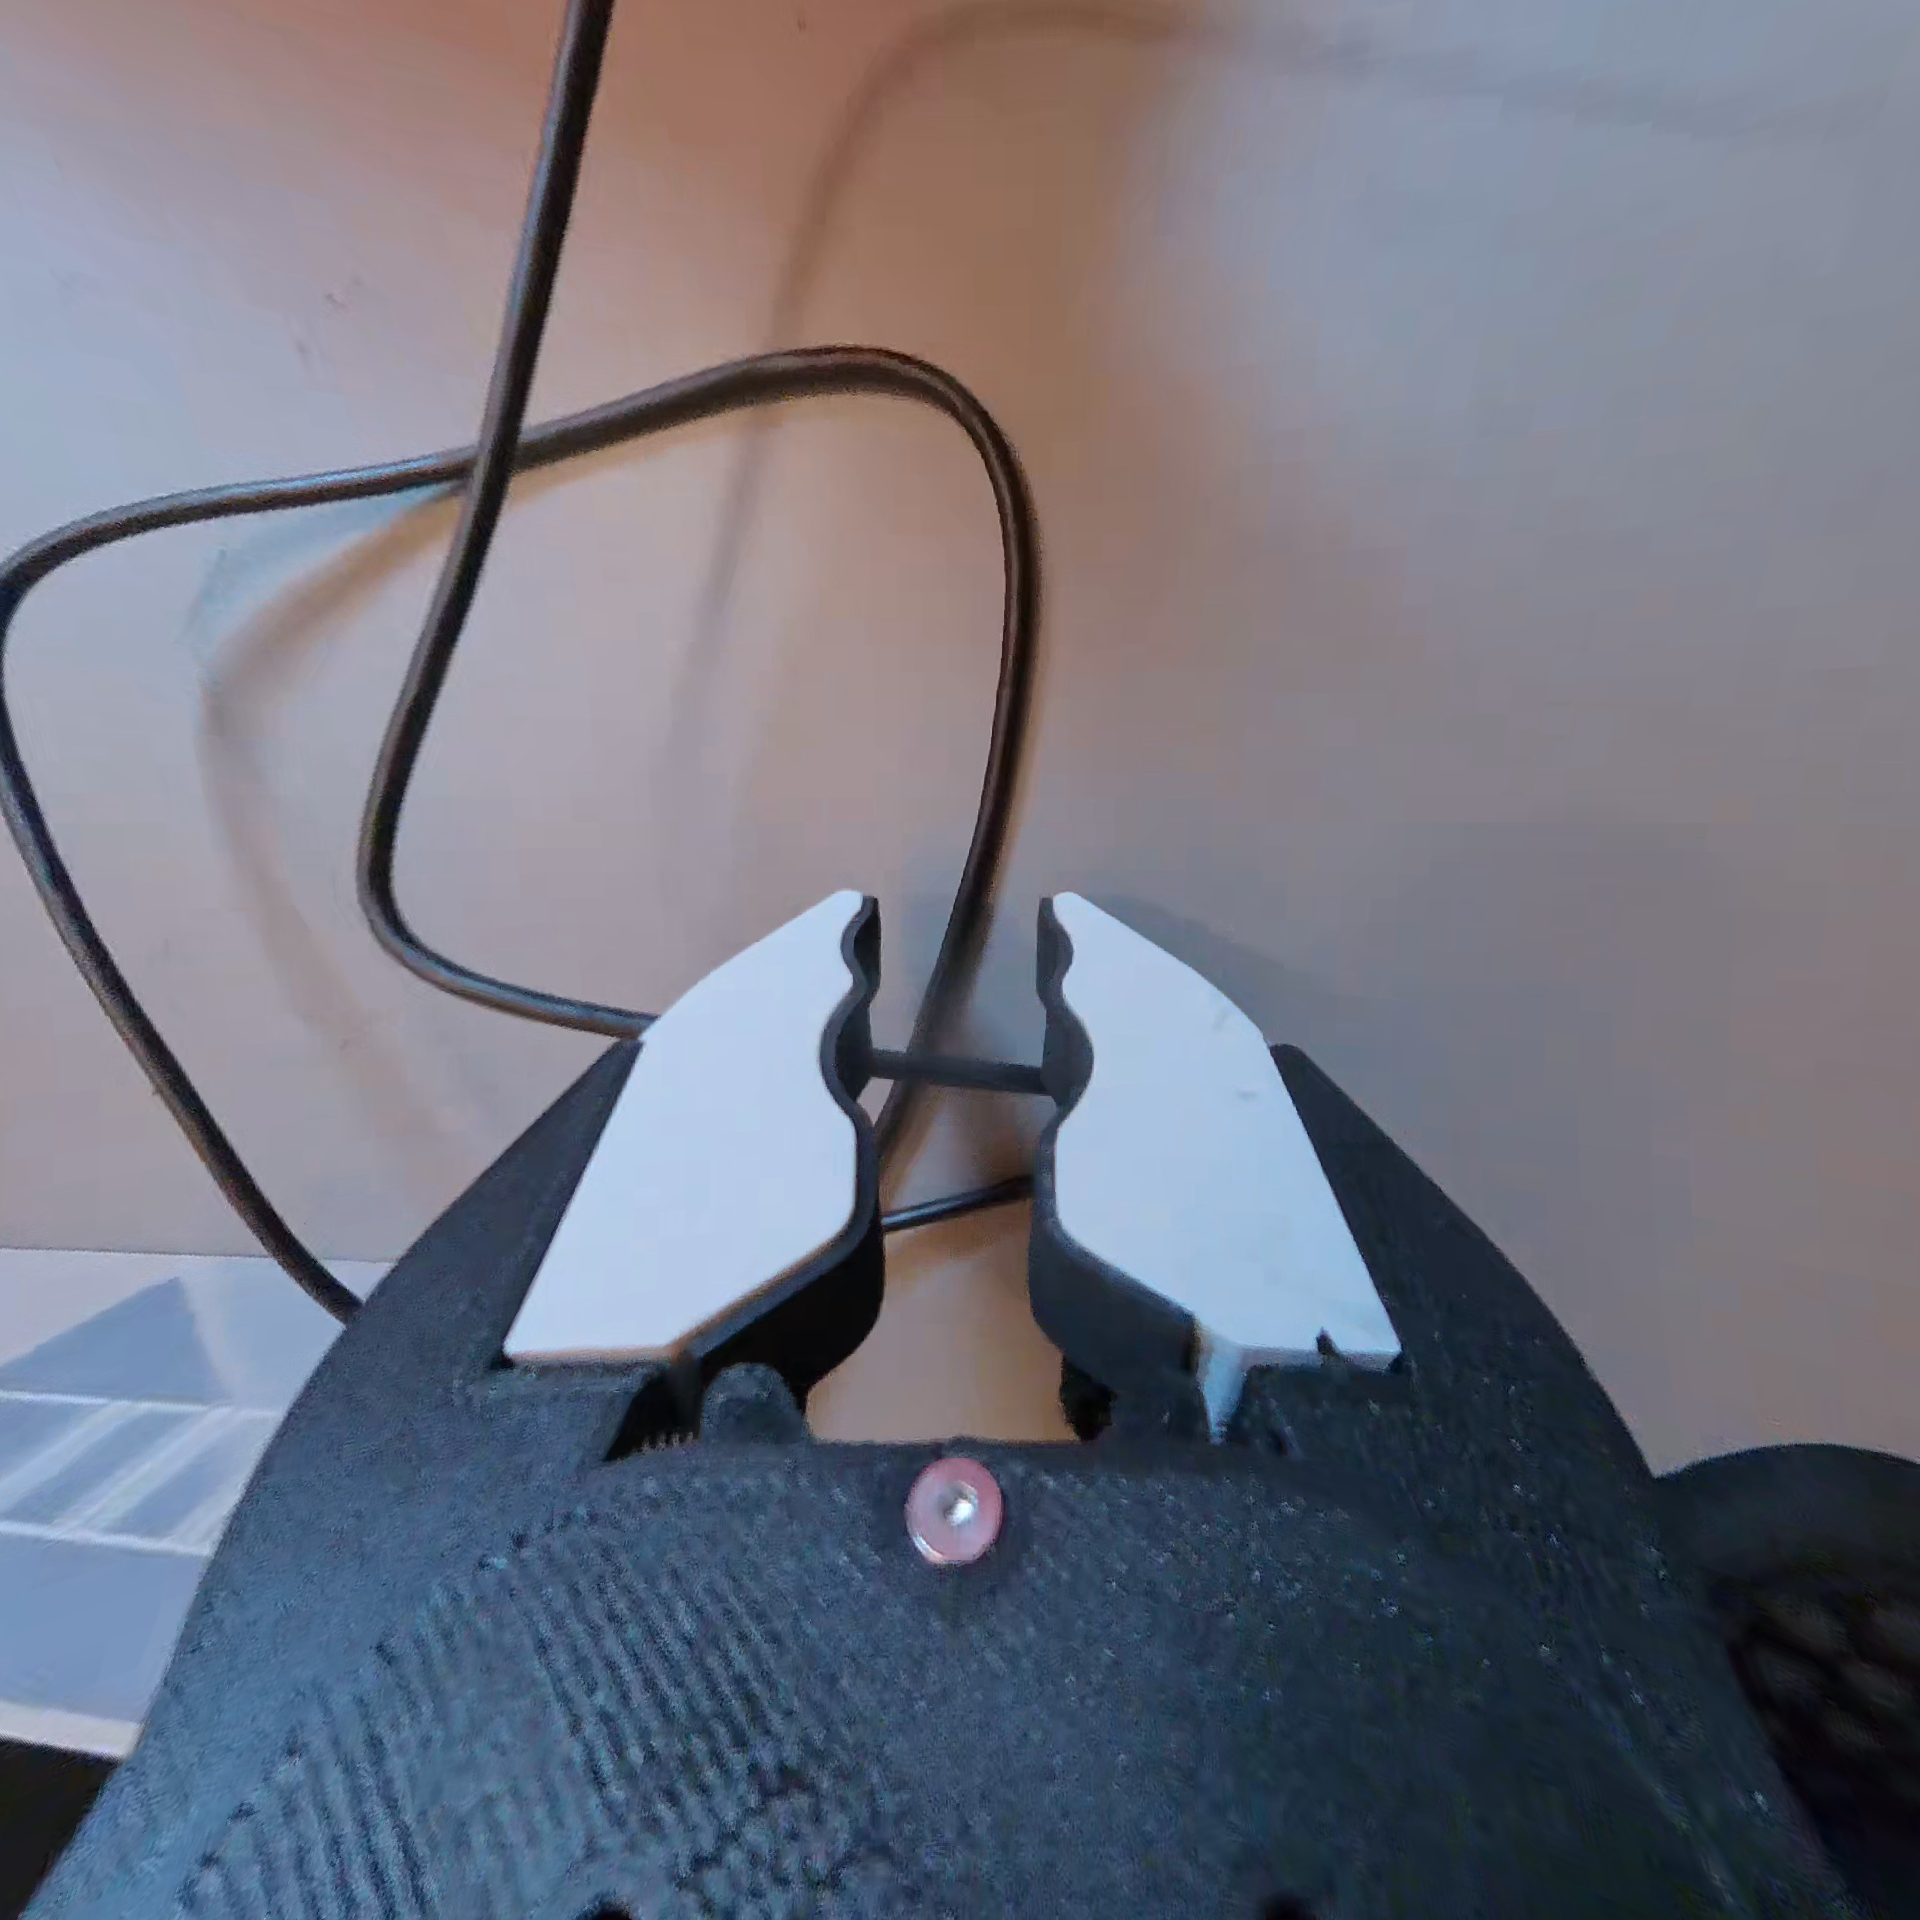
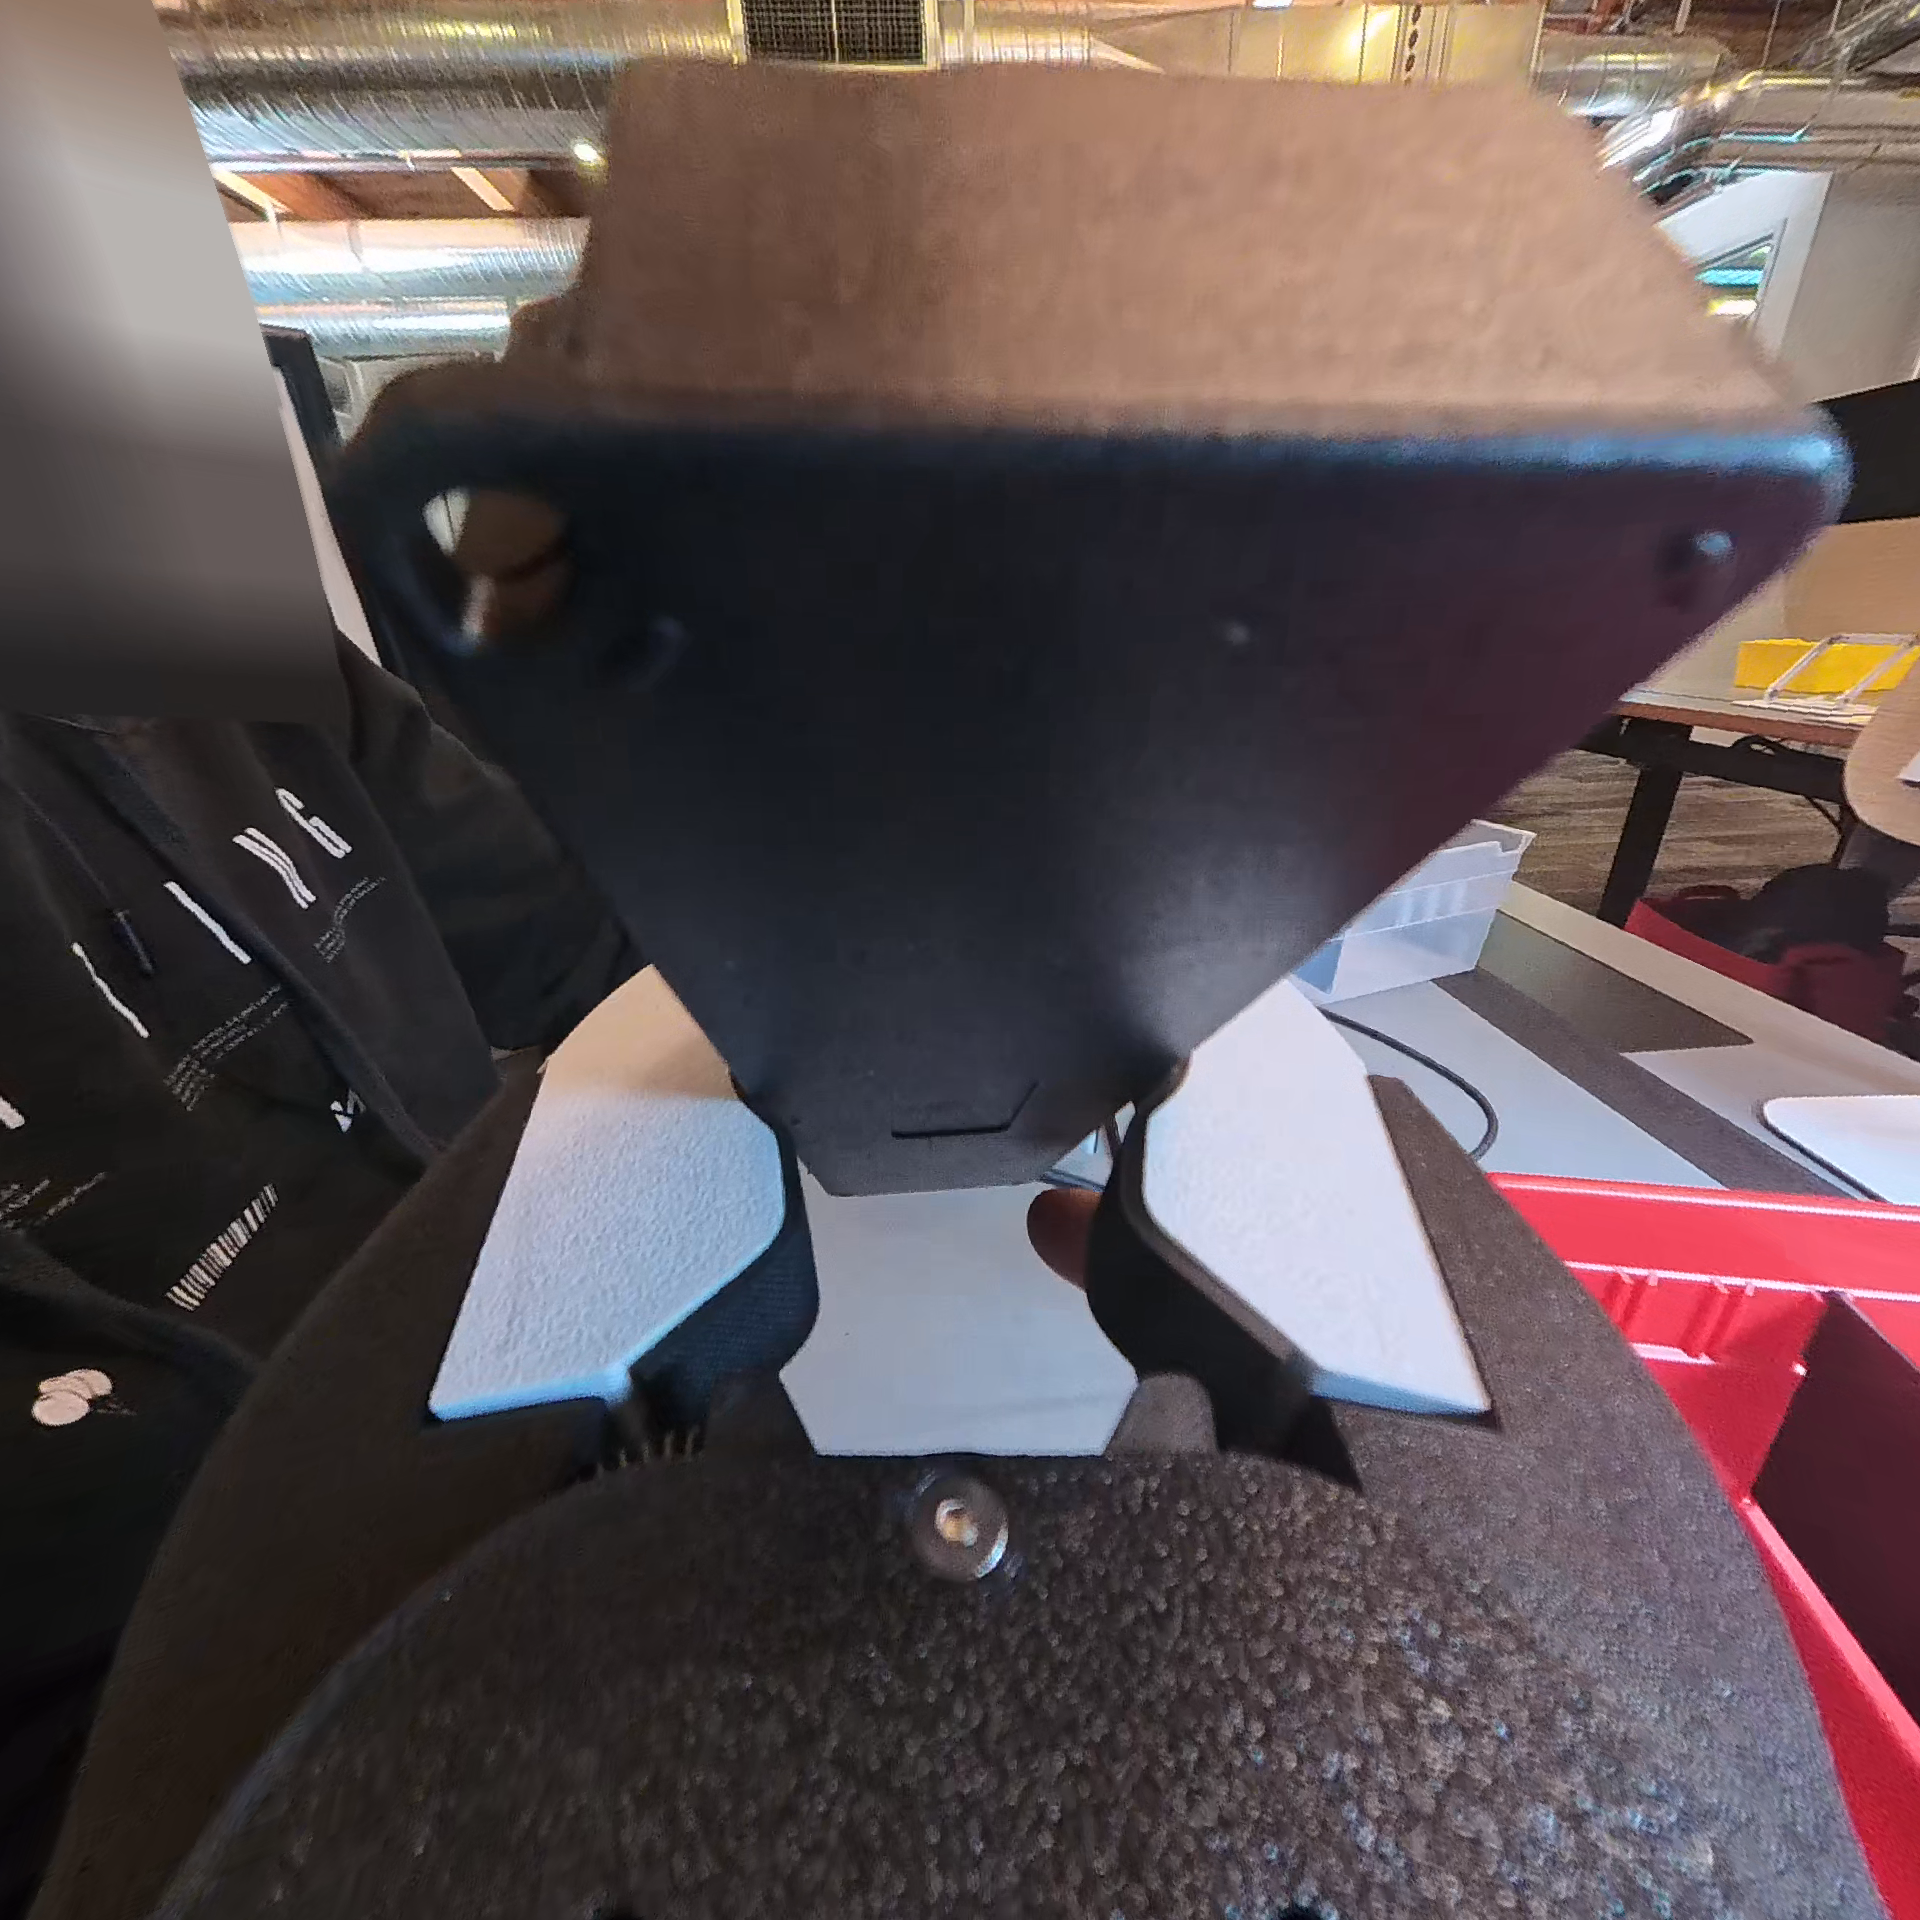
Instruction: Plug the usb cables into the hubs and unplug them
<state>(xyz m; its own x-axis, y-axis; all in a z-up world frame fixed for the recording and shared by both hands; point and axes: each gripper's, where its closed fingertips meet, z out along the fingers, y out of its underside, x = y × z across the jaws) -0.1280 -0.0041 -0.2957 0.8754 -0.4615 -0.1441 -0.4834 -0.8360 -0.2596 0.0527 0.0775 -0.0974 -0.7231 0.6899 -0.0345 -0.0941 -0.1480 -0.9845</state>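
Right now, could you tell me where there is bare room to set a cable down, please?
The tan surface right of the black cable loops is bare. Left of that is crowded: loops cross, with a clear organiser below. In the right wrist view, only a narrow white table strip shows, bordered by the red bin.

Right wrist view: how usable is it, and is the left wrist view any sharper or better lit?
Right wrist view: a large blurred black claw body sits close to the lens and blocks most of the scene; background ceiling lights glare. Left wrist view: sharper, warm uneven light on the beige surface, the thin black cable casts soft shadows, edges bend from the wide-angle lens.
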